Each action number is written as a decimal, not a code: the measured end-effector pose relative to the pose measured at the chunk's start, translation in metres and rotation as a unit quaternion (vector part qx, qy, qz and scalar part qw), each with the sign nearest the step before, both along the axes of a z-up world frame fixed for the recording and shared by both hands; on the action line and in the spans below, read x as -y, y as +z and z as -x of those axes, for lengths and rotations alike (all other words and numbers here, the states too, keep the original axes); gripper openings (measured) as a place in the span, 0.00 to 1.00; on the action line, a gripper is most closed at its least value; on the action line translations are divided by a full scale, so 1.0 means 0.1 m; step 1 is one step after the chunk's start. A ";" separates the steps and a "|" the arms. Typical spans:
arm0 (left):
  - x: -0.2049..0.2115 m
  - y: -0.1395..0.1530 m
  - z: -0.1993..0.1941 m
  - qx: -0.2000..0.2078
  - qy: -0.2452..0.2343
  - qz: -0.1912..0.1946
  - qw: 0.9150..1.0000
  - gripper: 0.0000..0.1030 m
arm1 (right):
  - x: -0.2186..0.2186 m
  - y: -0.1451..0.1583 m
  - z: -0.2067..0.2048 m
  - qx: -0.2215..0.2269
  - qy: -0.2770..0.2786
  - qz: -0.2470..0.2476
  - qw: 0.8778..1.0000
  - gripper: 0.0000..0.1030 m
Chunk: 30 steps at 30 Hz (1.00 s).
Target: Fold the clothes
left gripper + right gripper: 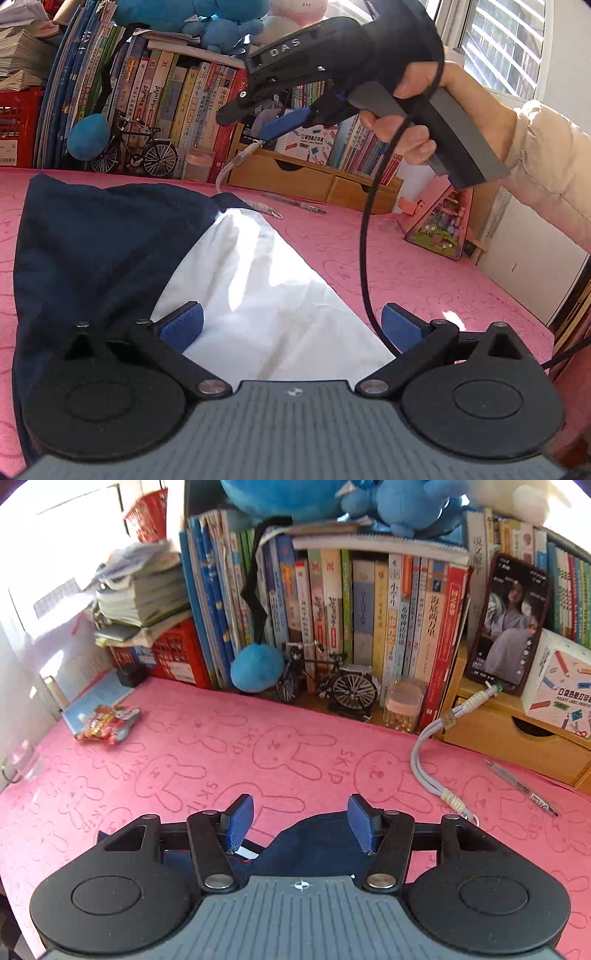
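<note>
A navy and white garment lies on the pink mat (406, 258). Its navy part (103, 251) spreads to the left, and a white panel (266, 288) runs toward the camera. My left gripper (291, 325) hangs open just above the white panel's near end, one blue pad on each side. A hand holds my right gripper (255, 120) up in the air beyond the garment, tilted down and to the left. In the right wrist view, the right gripper (301, 823) is open with nothing between its pads. A navy fold (317, 845) lies below it.
Books (332, 620), a model bicycle (332, 683) and a wooden drawer unit (517, 731) line the mat's far edge. A grey cable (424, 760), a pen (524, 788) and a red snack packet (107, 723) lie on the mat. A pink toy house (439, 221) stands at the right.
</note>
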<state>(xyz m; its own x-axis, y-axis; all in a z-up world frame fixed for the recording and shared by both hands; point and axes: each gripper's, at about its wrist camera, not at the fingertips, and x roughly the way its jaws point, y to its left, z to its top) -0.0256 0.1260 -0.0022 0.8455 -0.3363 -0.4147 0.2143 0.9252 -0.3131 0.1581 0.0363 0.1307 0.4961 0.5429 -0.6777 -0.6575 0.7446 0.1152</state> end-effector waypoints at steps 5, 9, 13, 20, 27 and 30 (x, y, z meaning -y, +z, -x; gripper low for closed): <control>-0.17 0.34 0.43 0.026 0.037 -0.014 0.999 1.00 | 0.85 -0.10 0.89 0.122 0.013 -0.019 0.992 0.80; -0.37 0.50 0.19 -0.005 0.080 -0.051 0.995 1.00 | 1.22 -0.36 1.41 0.126 0.020 -0.041 0.991 0.79; -0.42 0.39 -0.26 -0.041 0.138 -0.144 0.979 1.00 | 1.13 -0.61 1.73 0.095 0.054 -0.102 0.989 0.75; -0.88 0.01 -0.66 -0.114 0.205 -0.143 0.961 1.00 | 0.75 -0.93 1.86 0.082 0.091 -0.064 0.990 0.64; -1.23 0.09 -0.69 -0.138 0.248 -0.115 0.952 1.00 | 0.98 -1.00 1.79 0.057 0.068 -0.082 0.993 0.64; -1.49 0.24 -0.47 -0.139 0.224 -0.023 0.964 1.00 | 1.20 -0.97 1.59 0.029 0.043 -0.133 0.990 0.75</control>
